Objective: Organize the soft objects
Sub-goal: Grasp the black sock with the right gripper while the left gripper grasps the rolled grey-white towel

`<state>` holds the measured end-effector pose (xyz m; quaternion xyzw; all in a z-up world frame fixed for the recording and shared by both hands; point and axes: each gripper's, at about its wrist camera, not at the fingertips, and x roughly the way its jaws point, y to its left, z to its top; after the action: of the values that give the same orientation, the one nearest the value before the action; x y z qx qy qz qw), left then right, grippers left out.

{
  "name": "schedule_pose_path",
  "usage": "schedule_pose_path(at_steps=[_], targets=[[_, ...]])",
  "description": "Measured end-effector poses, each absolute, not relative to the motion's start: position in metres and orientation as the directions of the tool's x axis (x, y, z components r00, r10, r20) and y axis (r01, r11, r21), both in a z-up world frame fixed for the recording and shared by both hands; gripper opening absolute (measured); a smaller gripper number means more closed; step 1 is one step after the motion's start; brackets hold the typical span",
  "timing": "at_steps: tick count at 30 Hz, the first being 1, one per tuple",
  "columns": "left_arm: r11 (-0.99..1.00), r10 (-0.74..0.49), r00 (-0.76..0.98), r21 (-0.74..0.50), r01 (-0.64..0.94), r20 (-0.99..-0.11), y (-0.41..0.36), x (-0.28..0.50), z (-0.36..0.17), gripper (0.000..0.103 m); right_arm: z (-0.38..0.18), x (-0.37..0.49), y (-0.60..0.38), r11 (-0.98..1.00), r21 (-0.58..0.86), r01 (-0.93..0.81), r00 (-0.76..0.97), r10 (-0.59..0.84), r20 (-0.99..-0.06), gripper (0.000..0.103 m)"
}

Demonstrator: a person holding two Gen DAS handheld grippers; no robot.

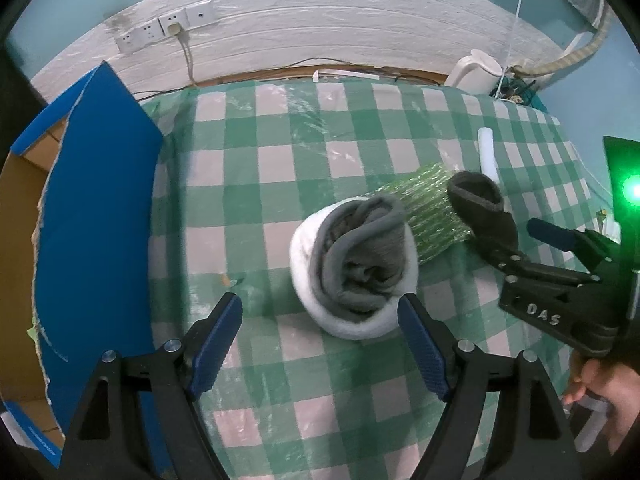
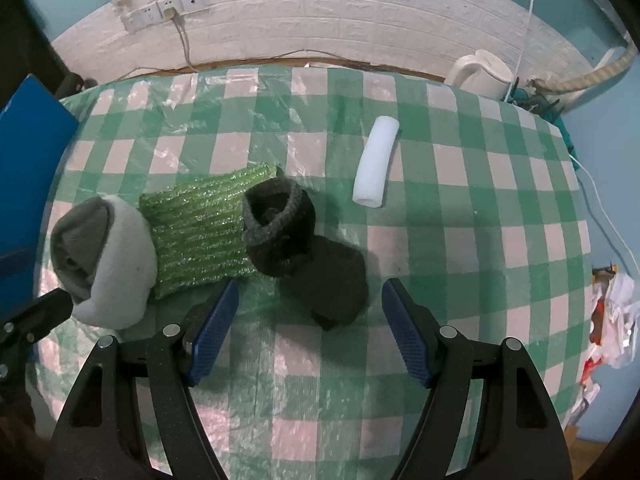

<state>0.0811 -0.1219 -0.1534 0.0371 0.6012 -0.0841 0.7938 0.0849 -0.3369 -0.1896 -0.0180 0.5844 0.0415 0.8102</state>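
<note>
Two spread grippers hang over rolled socks on a checked tablecloth.

The left gripper (image 1: 320, 312) points down with its blue pads wide apart and nothing between them; a white and grey rolled sock (image 1: 354, 264) lies on the green and white tablecloth (image 1: 280, 152) just ahead of its fingertips. The right gripper (image 2: 310, 300) is likewise spread and pinching nothing, with a dark rolled sock (image 2: 304, 252) lying just ahead of the gap between its fingers. A green sparkly pad (image 2: 200, 232) lies between the two socks, touching both. A white foam tube (image 2: 376, 168) lies apart, further back. A blue cardboard box (image 1: 96, 208) stands at the table's left edge, and a white kettle (image 2: 480, 70) stands by the wall.
</note>
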Motion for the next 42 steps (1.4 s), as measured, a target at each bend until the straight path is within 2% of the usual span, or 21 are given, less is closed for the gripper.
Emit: schedule_pose_path(at_steps=[16,17,19,25,31,34,37,42], targets=[[0.978,-0.086,0.262,-0.031,0.206,-0.961,-0.146,0.092,-0.165,0.086,-0.209,0.106,-0.328,0.990,-0.025,-0.139,0.323,0.022,-0.946,0.074],[0.977,-0.084,0.260,-0.028,0.211,-0.962,-0.147,0.091,-0.164,0.086,-0.211,0.105,-0.328,0.989,-0.025,-0.142,0.319,0.022,-0.947,0.072],[0.977,-0.085,0.256,-0.029,0.213,-0.963,-0.149,0.091,-0.164,0.086,-0.214,0.105,-0.330,0.989,-0.018,-0.145,0.305,0.027,-0.952,0.059],[0.975,-0.072,0.259,-0.013,0.223,-0.963,-0.154,0.092,-0.165,0.086,-0.212,0.101,-0.339,0.993,0.021,-0.114,0.296,0.054,-0.954,0.048],[0.978,-0.041,0.249,0.011,0.207,-0.968,-0.157,0.095,-0.174,0.086,-0.207,0.093,-0.339,0.995,0.040,-0.089,0.287,0.064,-0.956,0.048],[0.977,-0.007,0.249,0.047,0.209,-0.969,-0.158,0.099,-0.183,0.089,-0.205,0.090,-0.341,0.996,0.046,-0.080,0.289,0.067,-0.955,0.048],[0.980,-0.014,0.220,0.030,0.196,-0.975,-0.155,0.105,-0.196,0.089,-0.201,0.086,-0.342,0.996,0.054,-0.074,0.293,0.074,-0.953,0.048],[0.978,-0.039,0.215,0.007,0.209,-0.976,-0.154,0.106,-0.201,0.081,-0.196,0.084,-0.341,0.995,0.058,-0.077,0.301,0.079,-0.950,0.048]])
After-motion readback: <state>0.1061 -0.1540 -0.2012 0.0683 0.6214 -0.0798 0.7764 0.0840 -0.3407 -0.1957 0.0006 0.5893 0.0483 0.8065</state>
